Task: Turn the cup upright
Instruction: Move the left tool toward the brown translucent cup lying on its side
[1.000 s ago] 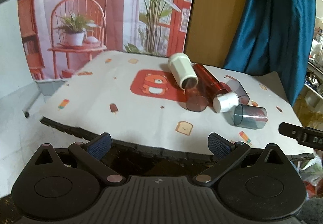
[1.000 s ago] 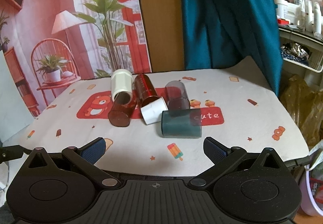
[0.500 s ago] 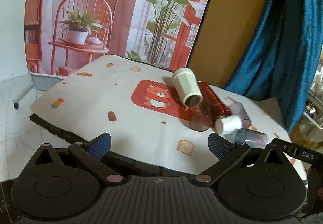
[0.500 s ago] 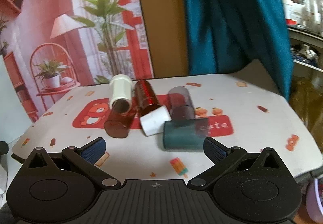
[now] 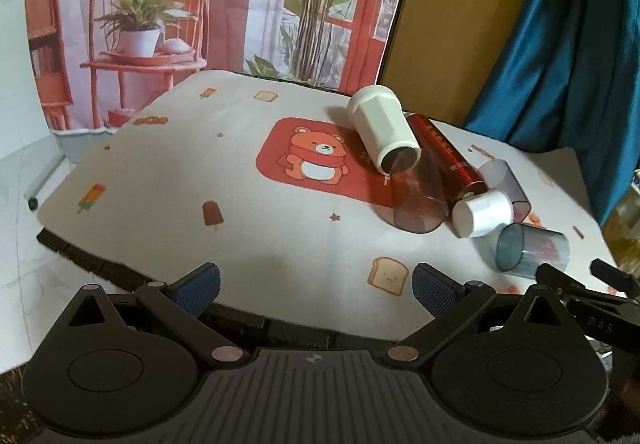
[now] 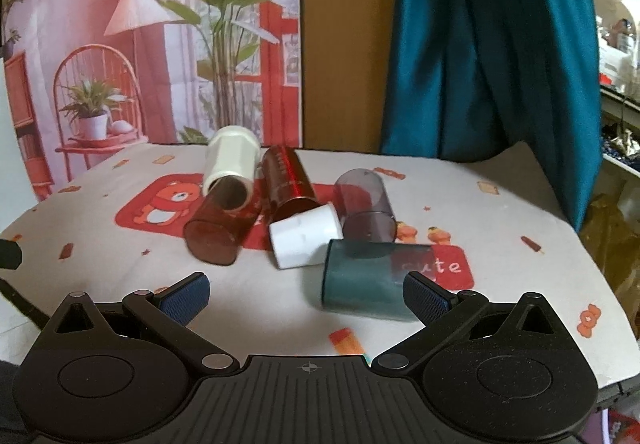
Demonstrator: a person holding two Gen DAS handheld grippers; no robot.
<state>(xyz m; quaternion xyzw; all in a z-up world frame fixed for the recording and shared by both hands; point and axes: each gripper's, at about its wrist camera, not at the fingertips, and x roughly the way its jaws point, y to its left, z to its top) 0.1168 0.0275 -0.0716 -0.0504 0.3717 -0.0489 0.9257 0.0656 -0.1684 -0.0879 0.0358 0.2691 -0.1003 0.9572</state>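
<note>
The right gripper (image 6: 306, 290) hovers spread wide and empty just in front of the teal cup (image 6: 368, 274), which lies on its side on the tablecloth (image 6: 500, 244); the left gripper (image 5: 316, 284) is likewise parted and holds nothing. This looks like the approach step, and the next move calls for closing on that cup's wall and tipping it onto its base. Behind the teal cup lie a white cup (image 6: 306, 234), a smoky cup (image 6: 366, 203), a red cup (image 6: 220, 228) and a cream tumbler (image 6: 231, 159), all seemingly empty.
</note>
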